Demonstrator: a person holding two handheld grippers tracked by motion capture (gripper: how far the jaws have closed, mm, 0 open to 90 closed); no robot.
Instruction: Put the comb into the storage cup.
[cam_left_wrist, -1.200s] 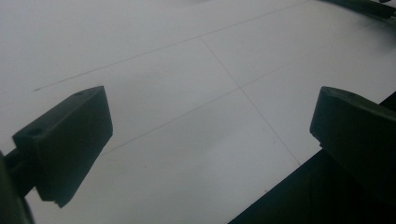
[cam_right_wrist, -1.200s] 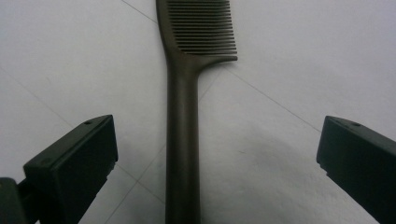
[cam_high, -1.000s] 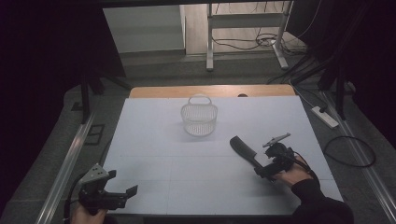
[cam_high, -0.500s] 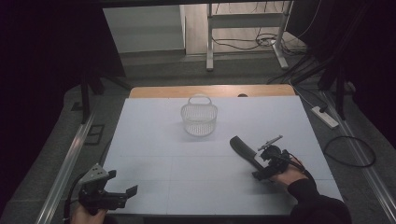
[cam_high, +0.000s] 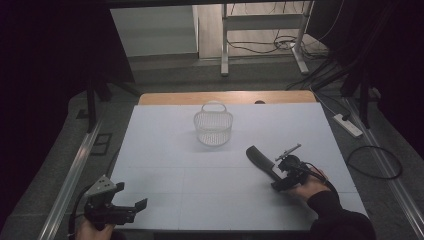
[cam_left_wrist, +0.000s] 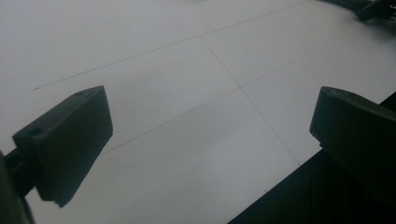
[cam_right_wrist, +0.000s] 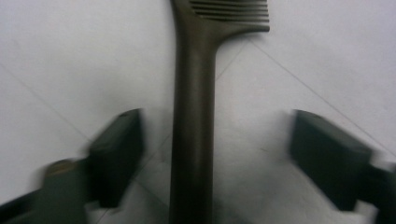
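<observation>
Dark comb: lies flat on the white bench, right of centre on the near half, teeth end toward the far left.

Right gripper: at the comb's handle, one jaw on each side; jaws have just been closing, with gaps still showing, pads not touching.

Left gripper: at the near left corner, jaws wide apart, nothing between them.

White wire basket: upright, centre far, well apart from the comb.
</observation>
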